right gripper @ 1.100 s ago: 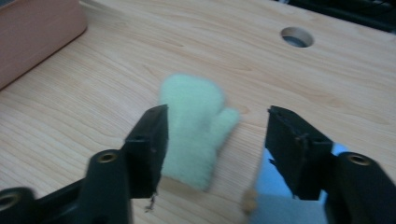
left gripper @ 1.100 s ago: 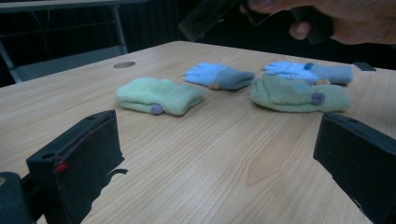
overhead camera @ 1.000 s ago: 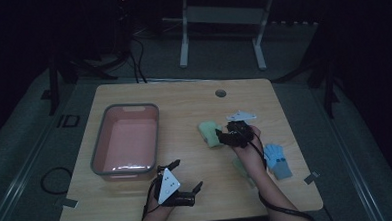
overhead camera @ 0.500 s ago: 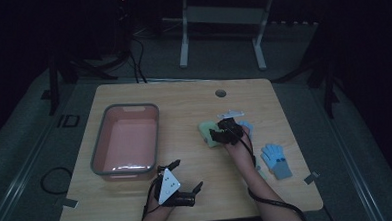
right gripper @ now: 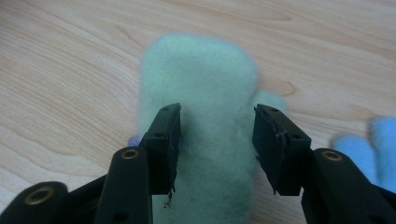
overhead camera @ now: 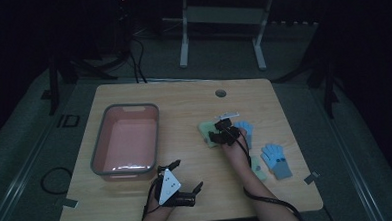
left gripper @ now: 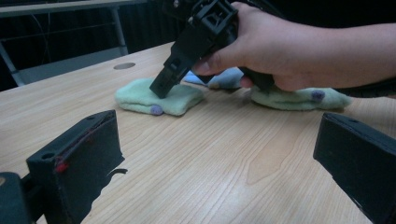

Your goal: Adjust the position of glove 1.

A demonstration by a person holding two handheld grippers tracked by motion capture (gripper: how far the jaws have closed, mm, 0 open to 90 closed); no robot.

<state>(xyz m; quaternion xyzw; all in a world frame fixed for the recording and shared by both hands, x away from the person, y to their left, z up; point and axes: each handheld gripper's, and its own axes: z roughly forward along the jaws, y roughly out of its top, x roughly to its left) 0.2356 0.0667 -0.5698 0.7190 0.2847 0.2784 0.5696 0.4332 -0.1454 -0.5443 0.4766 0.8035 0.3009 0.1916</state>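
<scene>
Wooden table sits in a dim room; near its front edge the left gripper rests with jaws wide apart, holding nothing. Farther off, the right gripper has been closing its jaws astride the green glove at mid-table, pads not yet pressing.

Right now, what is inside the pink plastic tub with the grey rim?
The pink plastic tub looks empty in the high view: bare pink floor and walls. Its near inner wall is hidden behind the grey rim.

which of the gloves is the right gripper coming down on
The green glove lying farthest left, nearest the pink bin. The right gripper straddles it, jaws closing. The other green glove and both blue ones lie farther right.
</scene>
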